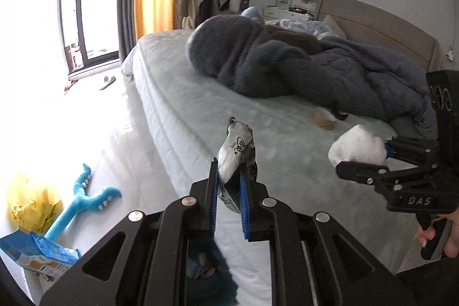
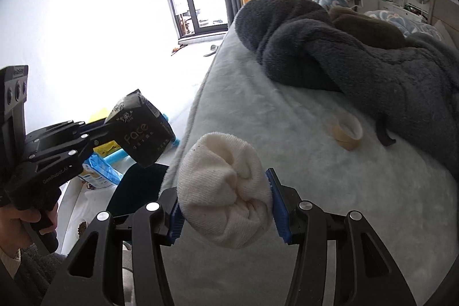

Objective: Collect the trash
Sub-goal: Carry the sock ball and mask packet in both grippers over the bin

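- The left gripper [image 1: 228, 201] is squeezing a black tissue pack [image 1: 236, 157] between its blue fingers [image 1: 213, 191], up in the air over the side edge of the bed [image 1: 258, 111].
- The pack's long side is pointing up and away from the gripper, leaning a bit toward the bed.
- The right gripper [image 2: 226, 208] is pinching a rolled-up white sock [image 2: 223, 191] between its fingers [image 2: 278, 208], above the bed.
- The sock is a round ball with its folded opening facing up.
- The two grippers are sitting side by side, apart and not touching.
- A tape roll [image 2: 345, 132] is lying flat on the bed, just beside a big gray blanket [image 2: 344, 59].
- The blanket is piling up across the far part of the bed, leaving bare sheet in front of the grippers.
- Down on the floor [image 1: 120, 134] beside the bed, a yellow bag [image 1: 31, 202], a blue plush toy [image 1: 83, 200] and a blue snack packet [image 1: 40, 254] are lying close together.
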Demonstrator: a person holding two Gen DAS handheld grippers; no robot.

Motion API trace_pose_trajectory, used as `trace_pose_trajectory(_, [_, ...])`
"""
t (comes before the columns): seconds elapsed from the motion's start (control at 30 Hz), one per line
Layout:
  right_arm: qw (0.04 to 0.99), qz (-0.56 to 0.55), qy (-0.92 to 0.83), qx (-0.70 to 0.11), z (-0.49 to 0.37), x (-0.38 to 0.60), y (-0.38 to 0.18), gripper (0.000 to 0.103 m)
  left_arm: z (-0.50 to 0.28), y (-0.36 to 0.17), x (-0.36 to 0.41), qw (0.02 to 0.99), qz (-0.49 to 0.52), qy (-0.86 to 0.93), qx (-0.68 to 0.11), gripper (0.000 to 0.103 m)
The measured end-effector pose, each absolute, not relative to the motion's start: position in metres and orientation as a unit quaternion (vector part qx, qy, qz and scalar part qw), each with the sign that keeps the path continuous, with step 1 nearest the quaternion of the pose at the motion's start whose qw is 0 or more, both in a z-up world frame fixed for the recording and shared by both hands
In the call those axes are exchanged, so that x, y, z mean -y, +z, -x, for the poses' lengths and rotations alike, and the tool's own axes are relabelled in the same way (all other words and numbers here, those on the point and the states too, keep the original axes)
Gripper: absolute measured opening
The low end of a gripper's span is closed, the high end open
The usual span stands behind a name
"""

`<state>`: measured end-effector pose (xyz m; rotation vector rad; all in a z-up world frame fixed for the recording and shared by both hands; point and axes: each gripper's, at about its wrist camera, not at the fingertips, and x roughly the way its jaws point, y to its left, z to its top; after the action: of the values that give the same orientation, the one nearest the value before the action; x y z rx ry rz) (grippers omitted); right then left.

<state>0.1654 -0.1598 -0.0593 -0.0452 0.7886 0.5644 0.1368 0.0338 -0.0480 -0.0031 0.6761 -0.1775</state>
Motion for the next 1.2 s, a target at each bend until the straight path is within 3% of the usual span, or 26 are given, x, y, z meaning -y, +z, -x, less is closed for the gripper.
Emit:
trace_pose_trajectory(1.03, [0.843, 0.069, 0.368, -0.388, -0.165, -0.022, -0.077, 0.052, -0.123, -0.136, -0.180, 0.861, 0.033, -0.019, -0.507, 0.015])
trace_pose_trajectory(1.1, [0.840, 0.072, 0.370, -0.390, -0.165, -0.031, -0.081, 0.052, -0.121, -0.142, -0.185, 0.854, 0.039, -0.022, -0.519, 0.017])
trace_pose_trajectory(1.2, [0.836, 0.078, 0.372, -0.396, -0.164, -0.042, -0.087, 0.052, -0.119, -0.150, -0.189, 0.841, 0.048, -0.034, -0.538, 0.027])
